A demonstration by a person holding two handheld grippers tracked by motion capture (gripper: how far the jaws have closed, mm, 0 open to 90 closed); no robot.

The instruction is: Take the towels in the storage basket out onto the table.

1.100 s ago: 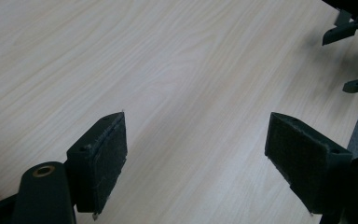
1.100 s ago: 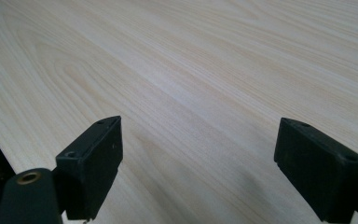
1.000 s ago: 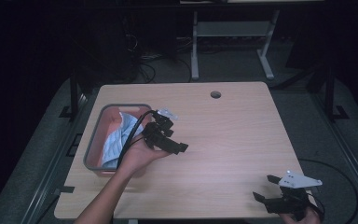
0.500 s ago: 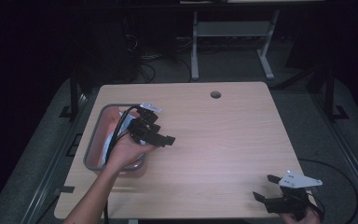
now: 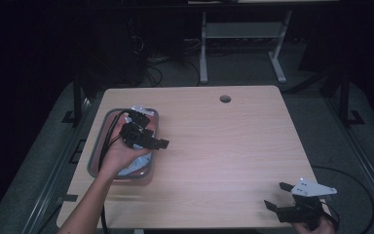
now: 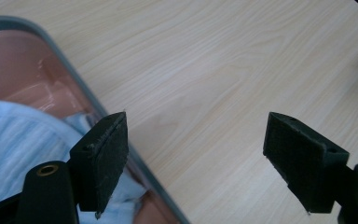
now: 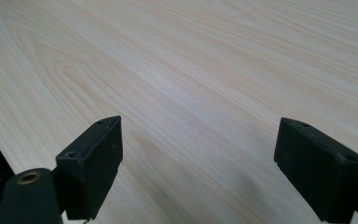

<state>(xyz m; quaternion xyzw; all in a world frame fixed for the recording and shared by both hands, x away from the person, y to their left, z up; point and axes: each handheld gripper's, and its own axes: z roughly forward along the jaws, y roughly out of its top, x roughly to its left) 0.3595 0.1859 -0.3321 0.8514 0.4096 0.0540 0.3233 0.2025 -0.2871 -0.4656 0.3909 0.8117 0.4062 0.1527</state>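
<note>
The left hand-held gripper [image 5: 148, 139] hangs over the right edge of the grey-rimmed pink rectangular tray [image 5: 96, 148], with its jaws wide apart and empty. A light blue ribbed cloth [image 6: 14, 140] lies inside this tray, on the left part of the pale wooden desk [image 5: 224, 146]. The right hand-held gripper [image 5: 278, 196] rests near the desk's front right corner, its jaws also spread and empty.

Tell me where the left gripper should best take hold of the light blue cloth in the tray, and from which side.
Probably a raised fold of the light blue cloth, taken from above. It lies crumpled inside the tray, whose grey rim blocks a sideways approach, while the bunched folds give the jaws something to pinch. The left gripper is open and hovers over the tray's right edge, so it would shift slightly toward the tray's middle first.
</note>
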